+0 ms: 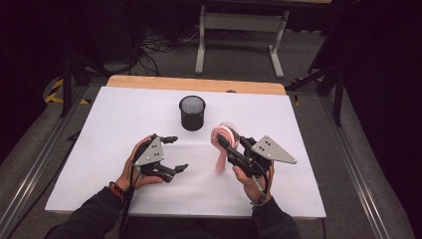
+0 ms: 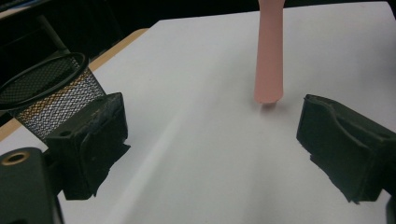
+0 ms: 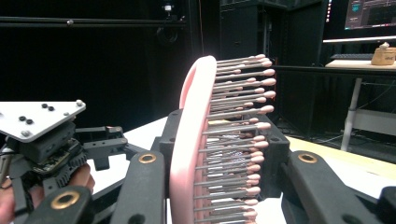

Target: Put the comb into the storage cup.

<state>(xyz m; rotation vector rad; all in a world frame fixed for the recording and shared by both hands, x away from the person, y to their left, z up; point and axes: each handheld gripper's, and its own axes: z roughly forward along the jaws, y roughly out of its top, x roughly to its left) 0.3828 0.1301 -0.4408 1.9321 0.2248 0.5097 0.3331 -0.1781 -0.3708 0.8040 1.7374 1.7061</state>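
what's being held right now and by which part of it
The right gripper is shut on the pink plastic hairbrush, gripping its bristled head, handle hanging down. The left gripper is open and holds nothing.

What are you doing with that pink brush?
A person holds tongs in each hand at a white table. The right tongs grip a pink hairbrush by its head, handle hanging down to the table. The left tongs are open and empty beside it. A black mesh cup stands behind.
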